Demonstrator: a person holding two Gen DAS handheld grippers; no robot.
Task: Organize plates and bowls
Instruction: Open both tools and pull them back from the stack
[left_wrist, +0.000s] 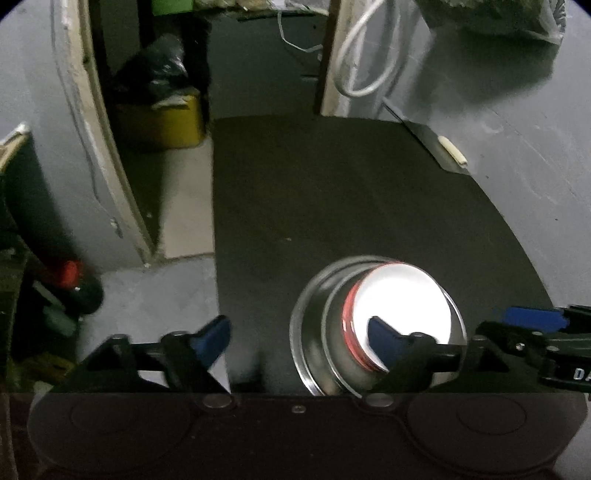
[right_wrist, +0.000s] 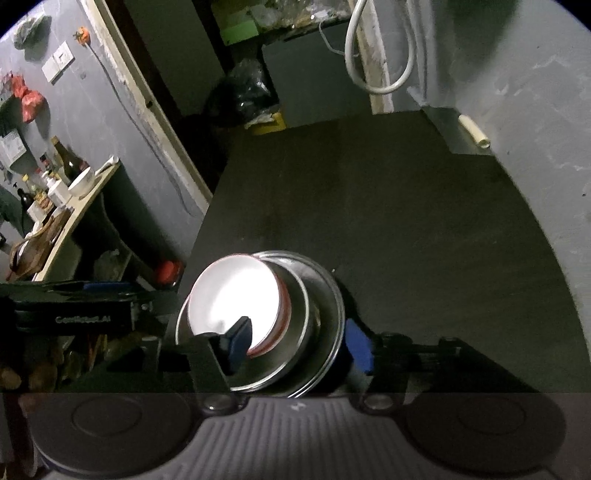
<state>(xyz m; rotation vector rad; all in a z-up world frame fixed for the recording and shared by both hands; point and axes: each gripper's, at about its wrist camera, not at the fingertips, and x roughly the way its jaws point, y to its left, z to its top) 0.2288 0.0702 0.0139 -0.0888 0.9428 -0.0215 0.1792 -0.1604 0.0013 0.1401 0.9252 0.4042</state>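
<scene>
Left gripper (left_wrist: 299, 338): stood wide, nothing held.
Right gripper (right_wrist: 299, 341): parted, straddling the steel bowl (right_wrist: 317, 332) rim, pads apparently clear.
Risk: white plate (right_wrist: 234, 291) sat off-centre; a nudge could have slid it toward the worktop (right_wrist: 406, 221) left edge.

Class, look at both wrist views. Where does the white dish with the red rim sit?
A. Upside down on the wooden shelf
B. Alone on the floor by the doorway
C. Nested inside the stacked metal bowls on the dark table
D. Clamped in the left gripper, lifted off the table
C: the white dish lies inside the metal bowls, which stand on the dark table, and no gripper pads press on it.
</scene>
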